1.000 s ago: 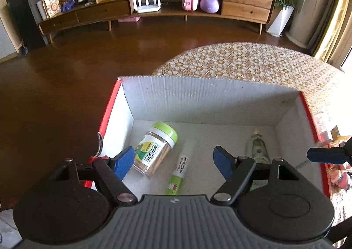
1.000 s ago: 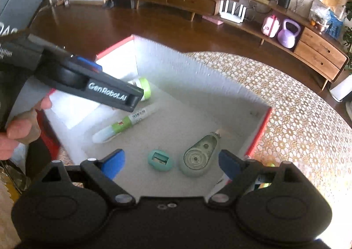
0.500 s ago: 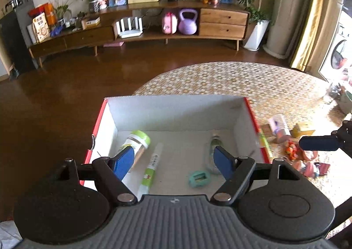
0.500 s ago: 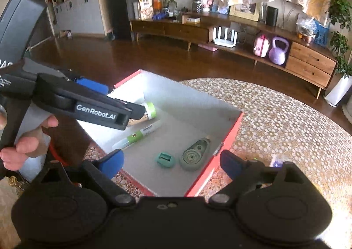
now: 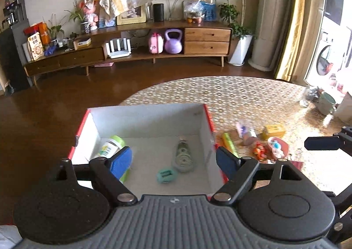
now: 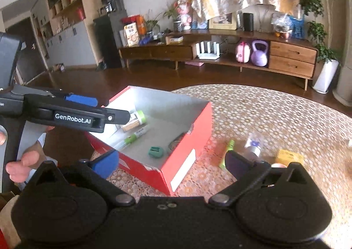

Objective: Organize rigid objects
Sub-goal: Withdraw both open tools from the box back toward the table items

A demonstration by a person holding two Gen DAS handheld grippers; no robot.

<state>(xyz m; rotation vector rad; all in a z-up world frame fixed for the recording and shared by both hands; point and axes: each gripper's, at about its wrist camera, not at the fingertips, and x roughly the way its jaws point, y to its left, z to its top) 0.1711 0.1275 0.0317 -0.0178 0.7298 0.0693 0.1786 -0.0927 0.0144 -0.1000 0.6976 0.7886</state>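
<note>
With the red box (image 5: 211,121) at the worktop's (image 5: 242,95) left edge already holding four items, we keep our empty left hand-held gripper (image 5: 173,158) opening above it, swing the opening, empty right hand-held gripper (image 6: 171,161) rightward, and straddle the green tube (image 6: 226,152) squarely.

Jar (image 5: 110,146) in box (image 5: 145,117) on table (image 5: 242,95)

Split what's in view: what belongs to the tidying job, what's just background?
Job:
- red box
- boxed: jar, glue stick, teal sharpener, correction tape
- loose on table: green tube, yellow box

Background:
- kettlebell
- sideboard
- mug
</note>
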